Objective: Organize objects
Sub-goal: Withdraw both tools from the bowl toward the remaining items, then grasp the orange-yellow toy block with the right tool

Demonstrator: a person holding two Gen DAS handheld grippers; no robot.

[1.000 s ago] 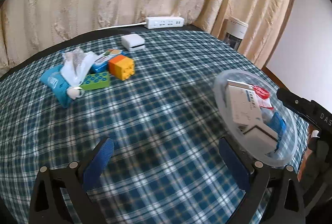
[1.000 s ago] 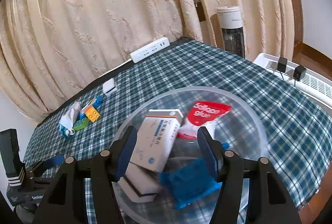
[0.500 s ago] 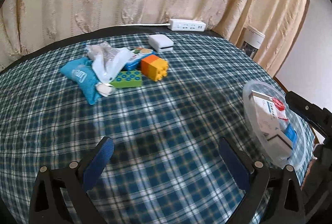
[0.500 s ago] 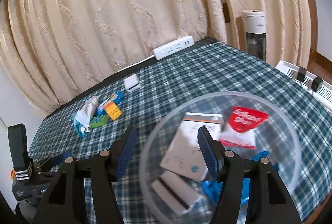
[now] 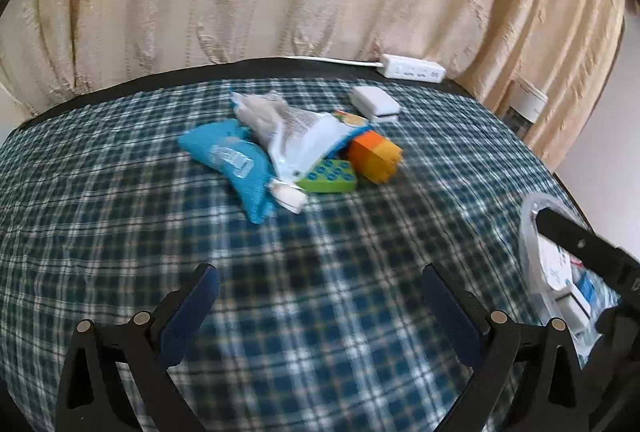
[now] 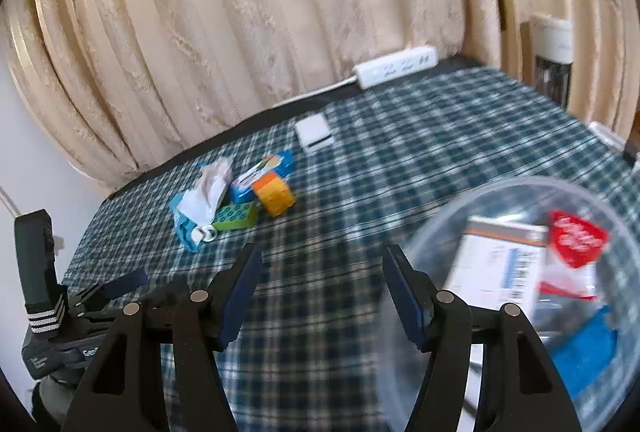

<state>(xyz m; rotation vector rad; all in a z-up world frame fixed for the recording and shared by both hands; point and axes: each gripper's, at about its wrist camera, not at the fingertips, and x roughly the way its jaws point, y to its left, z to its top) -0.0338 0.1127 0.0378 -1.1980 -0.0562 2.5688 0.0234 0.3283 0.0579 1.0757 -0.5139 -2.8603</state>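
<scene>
A pile lies on the plaid tablecloth: a blue pouch [image 5: 236, 164], a white crinkled packet [image 5: 296, 136], a green studded brick [image 5: 328, 176] and an orange-yellow brick [image 5: 374, 156]. It also shows in the right wrist view, with the orange brick [image 6: 274, 192] nearest. A clear plastic bowl [image 6: 500, 192] at the right holds a white box [image 6: 496, 264], a red packet [image 6: 576, 236] and a blue item. My left gripper [image 5: 320, 304] is open and empty, short of the pile. My right gripper [image 6: 320, 292] is open and empty, left of the bowl.
A white power strip [image 5: 412, 70] and a small white box [image 5: 374, 104] lie at the table's far edge under beige curtains. A white appliance [image 6: 552, 60] stands off the far right corner. The bowl's rim [image 5: 528, 232] shows at the left wrist view's right edge.
Both grippers have swung left. The pile has come toward the centre of both views and the bowl has slid to the right edge. Both grippers stay open and empty.
</scene>
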